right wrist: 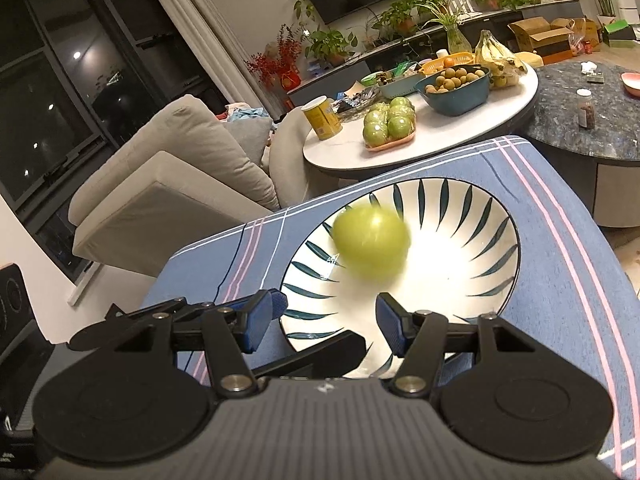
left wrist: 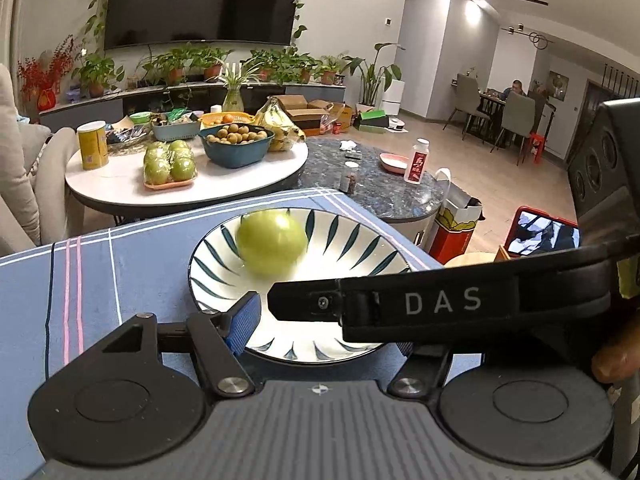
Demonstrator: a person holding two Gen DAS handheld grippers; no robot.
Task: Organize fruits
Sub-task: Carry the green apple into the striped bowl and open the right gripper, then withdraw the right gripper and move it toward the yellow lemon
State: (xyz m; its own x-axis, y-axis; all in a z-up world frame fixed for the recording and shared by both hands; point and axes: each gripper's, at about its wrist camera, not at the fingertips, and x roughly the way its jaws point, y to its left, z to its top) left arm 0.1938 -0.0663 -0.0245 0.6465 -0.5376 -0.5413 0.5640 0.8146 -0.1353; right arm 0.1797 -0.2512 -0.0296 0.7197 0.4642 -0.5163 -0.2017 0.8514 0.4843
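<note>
On the near counter (right wrist: pixel 560 280) with the blue cloth, the striped bowl (right wrist: pixel 480 216) held one green fruit (right wrist: pixel 370 242) toward its far left side, so you had one piece placed. The tray of green fruits (left wrist: pixel 170 162) on the far round counter (left wrist: pixel 120 190) looked left to sort. Your left gripper (left wrist: pixel 324 334) and right gripper (right wrist: pixel 330 312) had jaws apart and empty at the bowl's near rim.
</note>
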